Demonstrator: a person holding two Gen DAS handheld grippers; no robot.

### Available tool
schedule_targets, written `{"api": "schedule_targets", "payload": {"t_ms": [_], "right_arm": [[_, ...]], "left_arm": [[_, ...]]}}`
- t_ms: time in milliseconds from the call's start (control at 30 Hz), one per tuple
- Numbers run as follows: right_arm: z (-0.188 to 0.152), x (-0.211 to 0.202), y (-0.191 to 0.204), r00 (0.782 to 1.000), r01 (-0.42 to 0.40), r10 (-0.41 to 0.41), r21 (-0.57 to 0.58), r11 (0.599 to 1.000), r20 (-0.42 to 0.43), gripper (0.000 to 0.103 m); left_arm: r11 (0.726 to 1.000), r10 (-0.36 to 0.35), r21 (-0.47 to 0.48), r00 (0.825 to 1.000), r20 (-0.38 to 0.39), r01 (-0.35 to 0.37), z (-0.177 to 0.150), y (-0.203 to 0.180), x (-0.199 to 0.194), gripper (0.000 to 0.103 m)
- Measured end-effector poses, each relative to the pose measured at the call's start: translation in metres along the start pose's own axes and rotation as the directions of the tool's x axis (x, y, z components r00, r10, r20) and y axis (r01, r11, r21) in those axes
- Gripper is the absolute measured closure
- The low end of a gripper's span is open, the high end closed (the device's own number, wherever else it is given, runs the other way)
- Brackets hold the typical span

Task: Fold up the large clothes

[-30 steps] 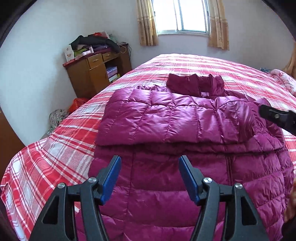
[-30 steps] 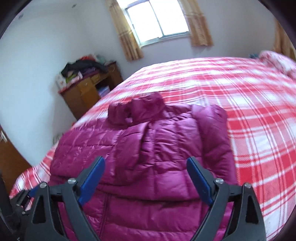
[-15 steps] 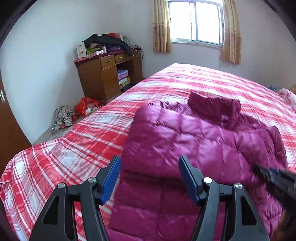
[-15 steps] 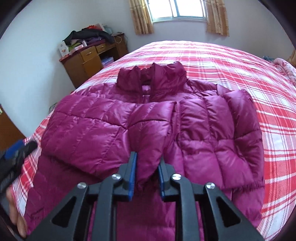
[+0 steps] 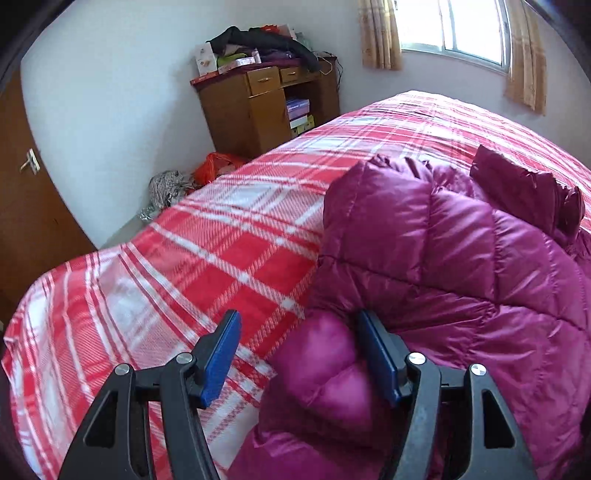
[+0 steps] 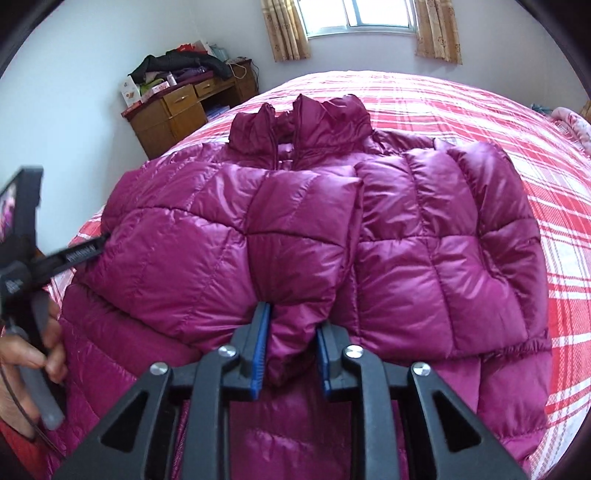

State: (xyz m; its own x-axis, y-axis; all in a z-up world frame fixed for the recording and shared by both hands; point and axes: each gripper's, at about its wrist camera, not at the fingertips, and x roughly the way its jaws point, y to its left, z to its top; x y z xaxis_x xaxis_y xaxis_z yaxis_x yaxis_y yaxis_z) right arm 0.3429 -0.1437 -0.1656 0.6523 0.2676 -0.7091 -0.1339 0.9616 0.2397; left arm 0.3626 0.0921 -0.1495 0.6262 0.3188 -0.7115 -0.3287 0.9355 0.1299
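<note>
A magenta quilted puffer jacket [image 6: 424, 236] lies face up on the red plaid bed, collar toward the window, both sleeves folded across its chest. My right gripper [image 6: 291, 354] is shut on the cuff of the sleeve [image 6: 295, 258] that crosses from the left. My left gripper [image 5: 299, 358] is open at the jacket's left edge [image 5: 424, 251], with a bulge of the jacket's side between its blue pads and the red bedspread under the left pad. The left gripper also shows at the left of the right wrist view [image 6: 26, 254], held in a hand.
The bed [image 5: 207, 258] has a red and white plaid cover and its left edge drops to the floor. A wooden cabinet [image 5: 266, 107] piled with clothes stands by the wall. Bags [image 5: 192, 177] lie on the floor. A window [image 6: 362, 14] is at the back.
My right gripper closed on the sleeve cuff and stays on it. My left gripper moved left and down to the jacket's left edge, still open.
</note>
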Motion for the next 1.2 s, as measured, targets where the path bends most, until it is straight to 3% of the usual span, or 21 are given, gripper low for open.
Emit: {"api": "schedule_targets", "payload": {"t_ms": [333,400,467,567,667,733,800,967,1100,1200], "right_arm": [[0.000,-0.001,0.001,1.000,0.008,-0.008,0.007,1.000,0.011,0.075],[0.000,-0.004,0.002,1.000,0.019,-0.019,-0.004,1.000,0.003,0.067],[0.003,-0.012,0.000,1.000,0.008,-0.008,-0.017,1.000,-0.022,0.046],[0.013,-0.043,-0.017,0.999,-0.034,0.033,0.030,0.999,0.028,0.028],[0.041,-0.069,-0.036,0.994,-0.033,0.024,0.090,0.995,0.102,0.021],[0.071,-0.068,-0.048,0.996,-0.041,0.029,0.147,0.988,0.088,0.021],[0.102,-0.055,-0.056,0.997,-0.061,0.051,0.211,0.976,0.053,0.021],[0.173,-0.002,-0.066,1.000,-0.025,0.028,0.293,0.956,-0.005,0.021],[0.206,0.039,-0.071,0.997,0.039,-0.017,0.307,0.951,-0.076,0.021],[0.223,0.066,-0.075,0.992,0.083,-0.047,0.329,0.941,-0.117,0.021]], "left_arm": [[0.998,0.066,0.022,0.998,0.022,-0.066,-0.001,-0.012,-0.003,0.033],[0.999,0.020,0.025,1.000,0.016,-0.021,0.000,-0.005,-0.010,0.033],[0.999,-0.020,0.025,1.000,0.012,0.019,0.001,0.005,-0.022,0.033],[0.995,-0.096,0.015,0.995,0.030,0.096,0.006,0.023,-0.048,0.033],[0.989,-0.144,-0.006,0.986,0.086,0.145,0.022,0.034,-0.073,0.033],[0.986,-0.166,-0.008,0.979,0.122,0.168,0.038,0.032,-0.085,0.032],[0.981,-0.191,0.017,0.970,0.148,0.191,0.053,0.021,-0.091,0.032],[0.984,-0.175,0.030,0.975,0.136,0.173,0.079,-0.008,-0.073,0.032],[0.981,-0.195,0.001,0.975,0.103,0.196,0.093,-0.027,-0.047,0.032],[0.986,-0.168,0.024,0.981,0.100,0.167,0.098,-0.042,-0.034,0.032]]}}
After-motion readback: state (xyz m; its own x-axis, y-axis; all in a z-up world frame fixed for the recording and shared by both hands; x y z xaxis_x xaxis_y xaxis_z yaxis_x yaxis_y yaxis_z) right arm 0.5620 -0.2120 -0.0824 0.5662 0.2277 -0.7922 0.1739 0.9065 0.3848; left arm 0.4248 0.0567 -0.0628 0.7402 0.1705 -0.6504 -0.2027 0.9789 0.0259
